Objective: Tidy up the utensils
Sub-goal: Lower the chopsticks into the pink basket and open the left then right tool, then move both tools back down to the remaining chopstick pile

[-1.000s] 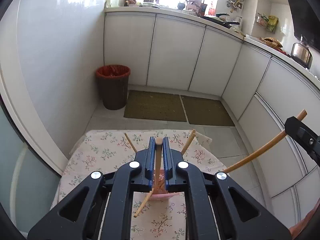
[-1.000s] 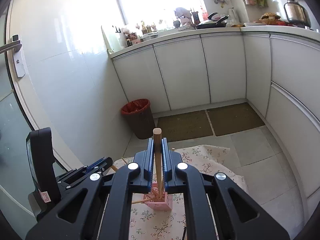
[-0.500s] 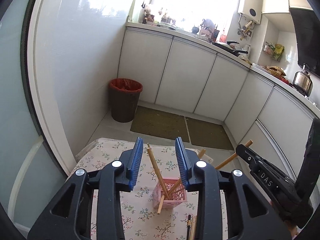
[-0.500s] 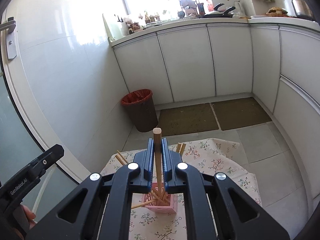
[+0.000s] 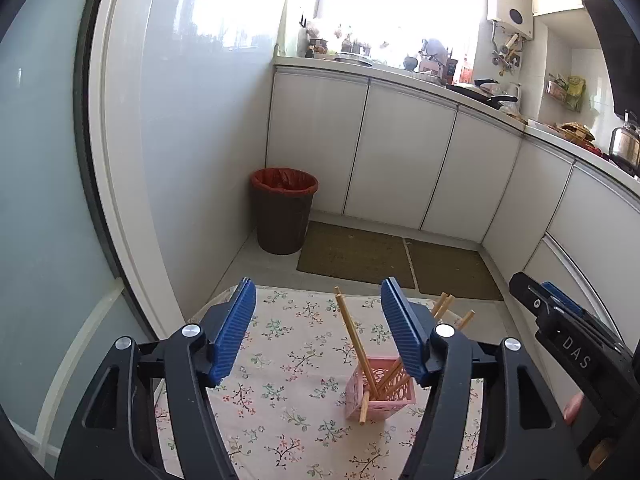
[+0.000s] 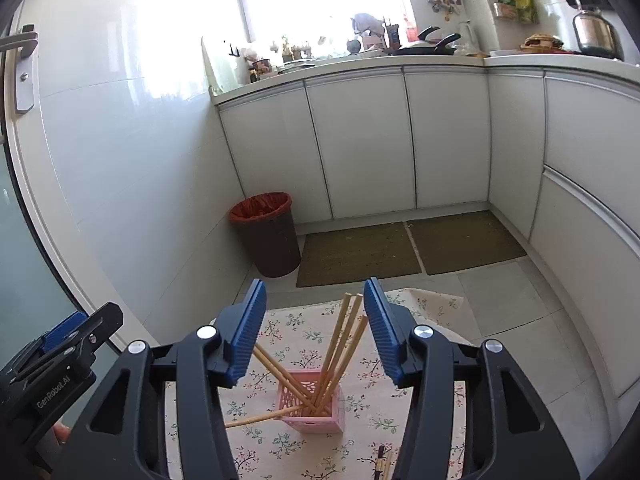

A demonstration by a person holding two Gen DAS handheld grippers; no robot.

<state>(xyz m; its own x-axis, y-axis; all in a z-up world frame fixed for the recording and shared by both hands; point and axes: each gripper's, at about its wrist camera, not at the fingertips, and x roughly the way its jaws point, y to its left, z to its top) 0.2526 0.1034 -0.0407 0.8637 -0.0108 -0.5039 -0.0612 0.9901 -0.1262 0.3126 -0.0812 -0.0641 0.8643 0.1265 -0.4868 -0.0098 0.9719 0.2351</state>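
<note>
A pink lattice basket (image 6: 314, 408) (image 5: 380, 394) stands on the floral tablecloth (image 5: 280, 344), with several wooden chopsticks (image 6: 340, 344) (image 5: 354, 336) leaning out of it. One chopstick (image 6: 256, 419) pokes out through the basket's side. My right gripper (image 6: 314, 330) hovers above the basket; its jaws are opening and the chopstick tops stand loose between them, untouched. My left gripper (image 5: 318, 330) sits up and to the left of the basket, its jaws opening with nothing held. Each gripper shows at the edge of the other's view.
More dark-tipped chopsticks (image 6: 382, 462) lie on the cloth near the front edge. Beyond the table are a brown bin (image 5: 284, 210) with a red liner, two floor mats (image 5: 356, 254), and white cabinets (image 6: 360, 144) under a cluttered counter.
Both grippers let go of their chopsticks and opened; the sticks now lean in the basket. The left gripper drew back and to the left, the right one sank a little.
</note>
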